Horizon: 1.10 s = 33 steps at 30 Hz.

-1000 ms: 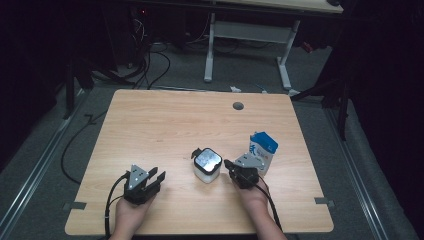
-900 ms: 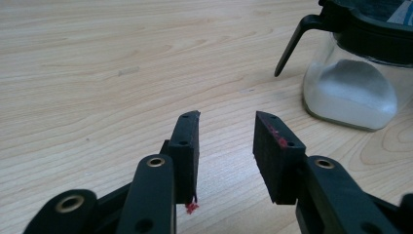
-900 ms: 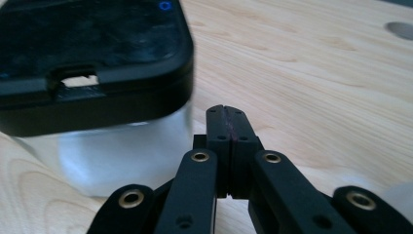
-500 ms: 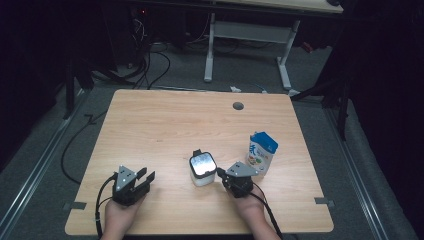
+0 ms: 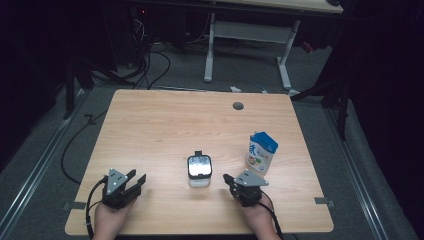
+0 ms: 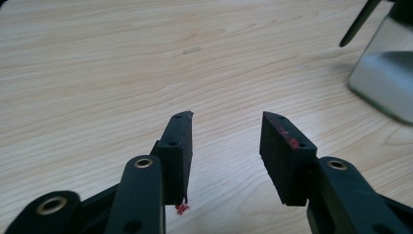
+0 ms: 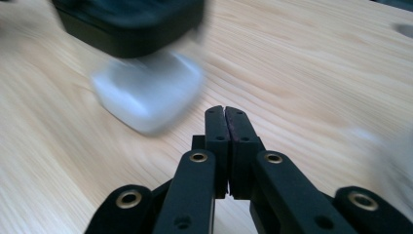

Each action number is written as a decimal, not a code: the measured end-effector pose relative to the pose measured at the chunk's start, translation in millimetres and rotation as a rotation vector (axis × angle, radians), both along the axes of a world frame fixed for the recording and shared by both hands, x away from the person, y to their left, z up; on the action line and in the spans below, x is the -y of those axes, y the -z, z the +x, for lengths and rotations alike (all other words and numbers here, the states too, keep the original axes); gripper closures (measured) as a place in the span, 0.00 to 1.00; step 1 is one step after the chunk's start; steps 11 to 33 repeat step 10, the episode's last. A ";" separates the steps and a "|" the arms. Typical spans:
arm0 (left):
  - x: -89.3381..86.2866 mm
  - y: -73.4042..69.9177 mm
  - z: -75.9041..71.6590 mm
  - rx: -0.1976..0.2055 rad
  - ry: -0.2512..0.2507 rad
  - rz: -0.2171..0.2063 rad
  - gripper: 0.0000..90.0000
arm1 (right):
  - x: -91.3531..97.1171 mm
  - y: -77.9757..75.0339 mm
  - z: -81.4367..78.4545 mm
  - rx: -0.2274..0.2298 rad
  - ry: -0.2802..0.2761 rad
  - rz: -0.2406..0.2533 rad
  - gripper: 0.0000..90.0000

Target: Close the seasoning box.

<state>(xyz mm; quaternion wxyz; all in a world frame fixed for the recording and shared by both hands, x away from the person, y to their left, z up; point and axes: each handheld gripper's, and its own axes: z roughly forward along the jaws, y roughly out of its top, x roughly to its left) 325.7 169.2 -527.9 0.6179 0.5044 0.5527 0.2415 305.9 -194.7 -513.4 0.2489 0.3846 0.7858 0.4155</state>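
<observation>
Your left gripper (image 5: 134,181) sits near the front left corner of the wooden table (image 5: 165,120), held in your left hand (image 5: 111,218) that comes in from the bottom edge. Its jaws stand apart and have just been opening wider; in the left gripper view the two black pads (image 6: 179,146) have only bare wood grain between them, so this claw is released and grips nothing. A fleck of red shows on the edge of the right-hand pad and another below the left-hand one.

Moving right, the white container with the black lid (image 5: 199,169) stands in the front middle of the table, between your two grippers and apart from both. Its top reflects light, and a small black tab sticks out at its far edge. In the left gripper view it appears at the upper right, off to the side of the jaws.

Next comes your right gripper (image 5: 228,179), held in your right hand (image 5: 257,217). In the right gripper view its pads (image 7: 217,127) meet face to face with nothing between them: the claw is clenched and empty. The container appears blurred just beyond and to the left of those jaws.

Farthest right, the blue and white carton (image 5: 261,152) stands upright, just behind the right gripper.
</observation>
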 end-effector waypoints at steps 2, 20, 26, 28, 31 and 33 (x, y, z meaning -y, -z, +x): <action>-4.5 0.7 -0.2 0.000 -0.016 0.005 0.62 | 17.2 1.7 -5.0 0.000 0.046 0.001 0.96; -0.4 -1.6 0.7 -0.018 0.001 -0.015 0.58 | 41.4 2.5 -6.3 -0.013 0.106 0.048 0.86; -0.4 -1.6 0.7 -0.018 0.001 -0.015 0.58 | 41.4 2.5 -6.3 -0.013 0.106 0.048 0.86; -0.4 -1.6 0.7 -0.018 0.001 -0.015 0.58 | 41.4 2.5 -6.3 -0.013 0.106 0.048 0.86; -0.4 -1.6 0.7 -0.018 0.001 -0.015 0.58 | 41.4 2.5 -6.3 -0.013 0.106 0.048 0.86; -0.4 -1.6 0.7 -0.018 0.001 -0.015 0.58 | 41.4 2.5 -6.3 -0.013 0.106 0.048 0.86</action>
